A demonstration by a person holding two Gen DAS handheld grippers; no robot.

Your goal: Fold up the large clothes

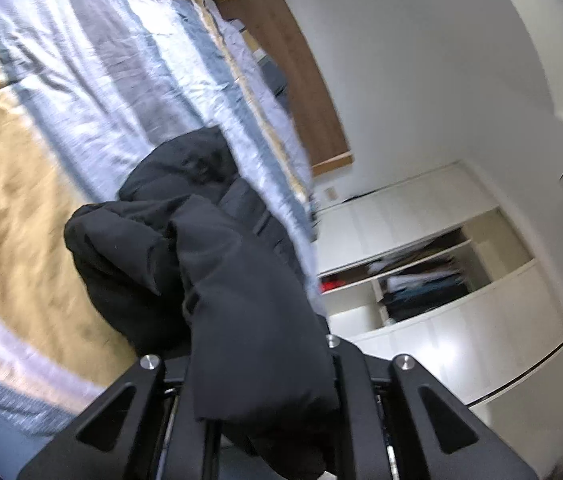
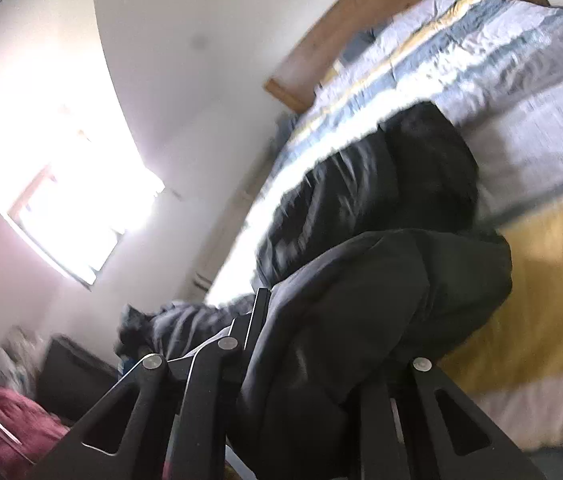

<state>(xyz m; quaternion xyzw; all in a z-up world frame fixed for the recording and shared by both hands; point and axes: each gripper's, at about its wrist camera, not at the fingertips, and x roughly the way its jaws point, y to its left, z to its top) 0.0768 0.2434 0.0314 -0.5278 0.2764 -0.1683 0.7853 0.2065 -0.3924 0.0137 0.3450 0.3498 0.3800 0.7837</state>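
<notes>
The left gripper [image 1: 259, 384] is clamped on a fold of the black coat [image 1: 201, 248] — cloth fills the gap between its fingers. The right gripper [image 2: 313, 364] grips the coat [image 2: 381, 288] too; beyond both fingertips the rest lies bunched on the striped bed [image 1: 93, 80].

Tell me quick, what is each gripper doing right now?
Left gripper: jaws closed on the black jacket.
Right gripper: jaws closed on the same jacket.
</notes>
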